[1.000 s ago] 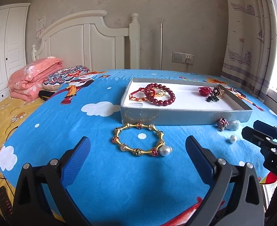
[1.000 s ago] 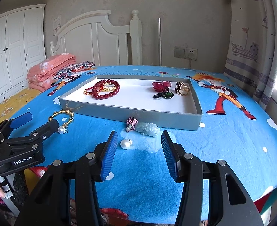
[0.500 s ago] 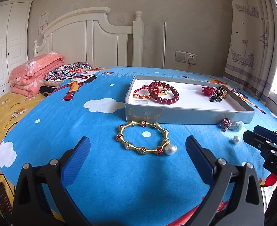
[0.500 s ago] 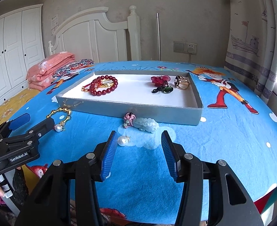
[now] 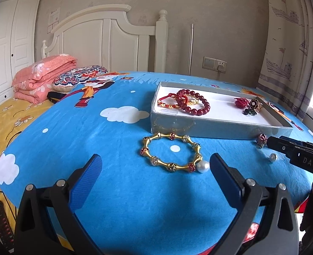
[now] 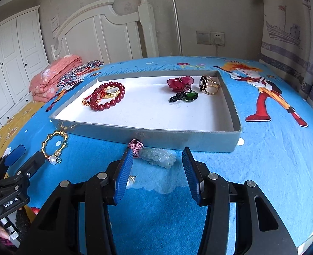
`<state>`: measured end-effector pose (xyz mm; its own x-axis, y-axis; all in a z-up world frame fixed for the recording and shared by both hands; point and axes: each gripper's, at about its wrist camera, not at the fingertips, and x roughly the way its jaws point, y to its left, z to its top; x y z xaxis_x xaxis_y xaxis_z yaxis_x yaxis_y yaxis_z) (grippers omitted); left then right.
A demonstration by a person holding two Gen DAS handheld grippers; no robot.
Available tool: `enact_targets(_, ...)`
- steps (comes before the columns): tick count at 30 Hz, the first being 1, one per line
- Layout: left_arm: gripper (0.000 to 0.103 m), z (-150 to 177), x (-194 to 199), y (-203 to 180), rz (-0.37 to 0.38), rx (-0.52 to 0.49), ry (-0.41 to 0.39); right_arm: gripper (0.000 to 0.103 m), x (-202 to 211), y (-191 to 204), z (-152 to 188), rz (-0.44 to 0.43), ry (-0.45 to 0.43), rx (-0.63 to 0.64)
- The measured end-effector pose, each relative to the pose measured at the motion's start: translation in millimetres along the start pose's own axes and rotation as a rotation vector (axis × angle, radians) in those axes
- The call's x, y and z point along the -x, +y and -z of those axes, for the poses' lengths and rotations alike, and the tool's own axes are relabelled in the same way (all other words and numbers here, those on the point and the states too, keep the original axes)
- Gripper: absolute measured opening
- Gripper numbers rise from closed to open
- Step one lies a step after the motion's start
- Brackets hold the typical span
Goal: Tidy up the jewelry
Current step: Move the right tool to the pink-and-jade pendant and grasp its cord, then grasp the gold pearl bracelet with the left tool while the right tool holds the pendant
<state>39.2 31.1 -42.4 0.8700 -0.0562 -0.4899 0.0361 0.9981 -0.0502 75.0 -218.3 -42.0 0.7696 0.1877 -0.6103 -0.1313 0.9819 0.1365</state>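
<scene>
A grey tray (image 5: 220,128) with a white floor holds red bead bracelets (image 5: 205,108), a red flower, a green pendant (image 6: 191,96) and a gold ring (image 6: 209,85). On the blue sheet in front of the tray lie a gold bracelet (image 5: 195,148) with a pearl, a pale jade pendant (image 6: 160,158) with a pink knot, and a pearl earring (image 5: 272,157). My left gripper (image 5: 155,159) stands open just short of the gold bracelet. My right gripper (image 6: 157,152) is open, and the jade pendant lies between its fingertips, untouched. The earring sits by its left finger.
Folded pink bedding (image 5: 43,74) and a patterned cushion (image 5: 79,76) lie at the far left by the white headboard. A remote (image 5: 2,225) rests on the yellow sheet at lower left. A curtain hangs on the right. The bed edge curves off close below both grippers.
My right gripper has moved forward and down, so the jade pendant now lies between its fingertips and the pearl earring beside its left finger. The left gripper has barely shifted.
</scene>
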Motion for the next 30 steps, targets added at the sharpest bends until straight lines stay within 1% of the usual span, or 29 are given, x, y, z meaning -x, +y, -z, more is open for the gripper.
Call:
enact_targets(2, 0.098, 1, 0, 1, -0.002, 0.0, 0.002, 0.047, -2, 2, 0, -0.032, 0.007, 0.009)
enact_targets(3, 0.098, 0, -1, 1, -0.002, 0.002, 0.003, 0.043, -1, 5, 1, -0.046, 0.01, 0.02)
enact_targets(4, 0.098, 0, -1, 1, -0.003, 0.003, 0.005, 0.036, 0, 7, 2, -0.064, 0.016, 0.026)
enact_targets(6, 0.098, 1, -2, 1, -0.004, 0.005, 0.007, 0.033, 4, 13, 6, -0.104, 0.027, 0.033)
enact_targets(8, 0.098, 1, -2, 1, -0.004, 0.003, 0.006, 0.032, 11, 23, 10, -0.123, 0.023, 0.072)
enact_targets(11, 0.098, 1, -2, 1, -0.003, 0.0, 0.005, 0.032, 13, 34, 10, -0.103, 0.015, 0.131)
enact_targets(17, 0.098, 2, -3, 3, -0.004, 0.007, 0.006, 0.033, 3, 46, 1, -0.069, 0.039, 0.212)
enact_targets(22, 0.098, 3, -3, 5, 0.005, 0.026, 0.016, 0.033, -7, 51, 3, -0.068, 0.078, 0.257)
enact_targets(24, 0.098, 3, -3, 5, 0.009, 0.025, 0.018, 0.033, -7, 51, 4, -0.074, 0.058, 0.267)
enact_targets(25, 0.098, 3, -3, 4, 0.01, 0.023, 0.018, 0.03, -7, 50, 5, -0.075, 0.045, 0.271)
enact_targets(27, 0.098, 3, -3, 3, 0.013, 0.018, 0.017, 0.019, -5, 51, 10, -0.062, 0.007, 0.29)
enact_targets(30, 0.098, 1, -4, 1, 0.017, 0.012, 0.02, 0.019, -2, 56, 13, -0.025, -0.03, 0.325)
